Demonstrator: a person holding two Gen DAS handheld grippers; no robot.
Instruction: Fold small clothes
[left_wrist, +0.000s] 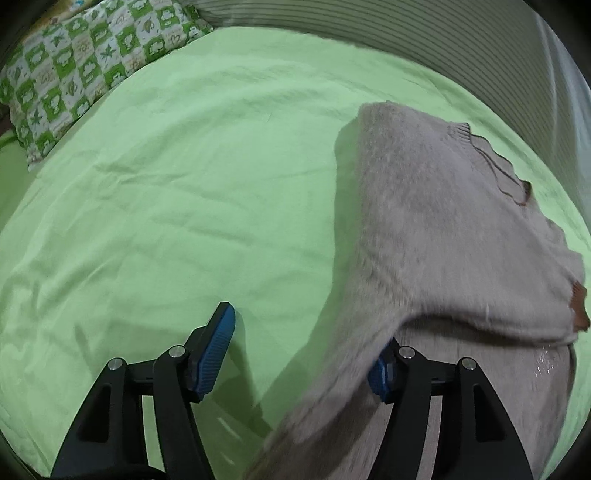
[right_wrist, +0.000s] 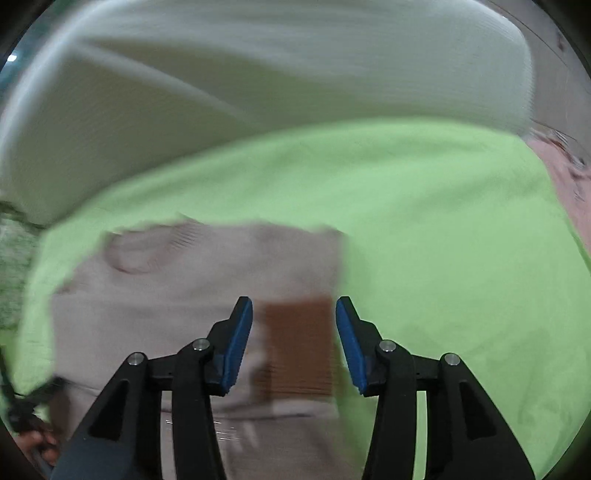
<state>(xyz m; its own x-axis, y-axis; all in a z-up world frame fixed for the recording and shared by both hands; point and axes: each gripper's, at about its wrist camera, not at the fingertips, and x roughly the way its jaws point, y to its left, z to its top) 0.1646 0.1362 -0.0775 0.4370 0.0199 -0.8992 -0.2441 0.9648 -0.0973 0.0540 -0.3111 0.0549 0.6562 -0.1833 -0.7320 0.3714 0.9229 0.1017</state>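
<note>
Sweater (left_wrist: 443, 229), fuzzy beige with a rust cuff, lies folded; both grippers (left_wrist: 306, 347) (right_wrist: 294, 325) gape apart.

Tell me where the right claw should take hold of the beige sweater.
Probably the brown cuff of the sweater: it lies flat between the open right claw fingers. Come straight down and forward over its right edge, which borders bare green sheet.

Both fisheye views are evenly, softly lit, with dark rounded vignettes in the corners and straight lines bowing near the edges. The left wrist view is mostly sharp; the beige sweater (left_wrist: 443, 229) casts a soft shadow leftward onto the green sheet (left_wrist: 184, 184). The right wrist view is heavily motion-blurred, smearing all fabric detail.
</note>
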